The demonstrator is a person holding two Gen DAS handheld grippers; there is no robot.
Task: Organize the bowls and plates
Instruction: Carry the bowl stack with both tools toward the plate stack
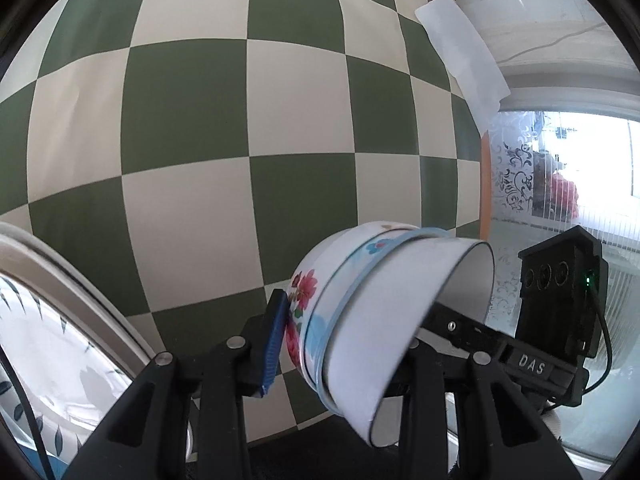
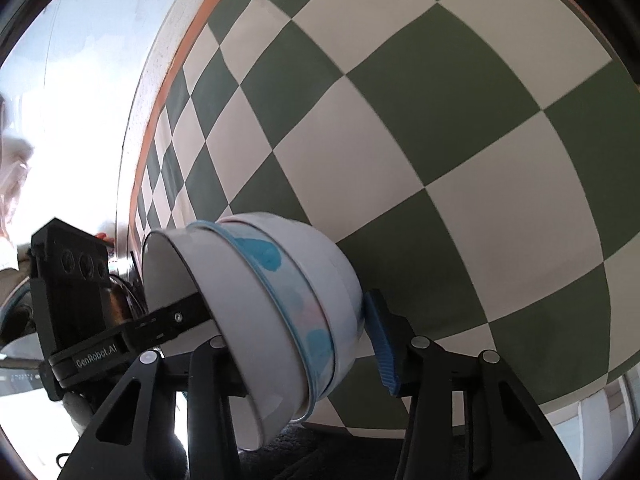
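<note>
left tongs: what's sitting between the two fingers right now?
A tilted stack of nested bowls: the floral outer one against the blue pad, the plain white inner one over the other finger. Shows in the left wrist view.

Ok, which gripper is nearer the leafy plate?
Left. The plate lies right beside the left gripper; the right gripper is across the bowls from it.

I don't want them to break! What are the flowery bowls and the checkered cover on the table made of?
The stacked bowls look like glazed ceramic, or maybe enamel: smooth, glossy white walls, printed flowers, thin coloured rims. The pictures can't settle which, so treat them as breakable. The green-and-cream checkered cover looks like wipe-clean vinyl or oilcloth: flat, faintly shiny, no visible weave.
</note>
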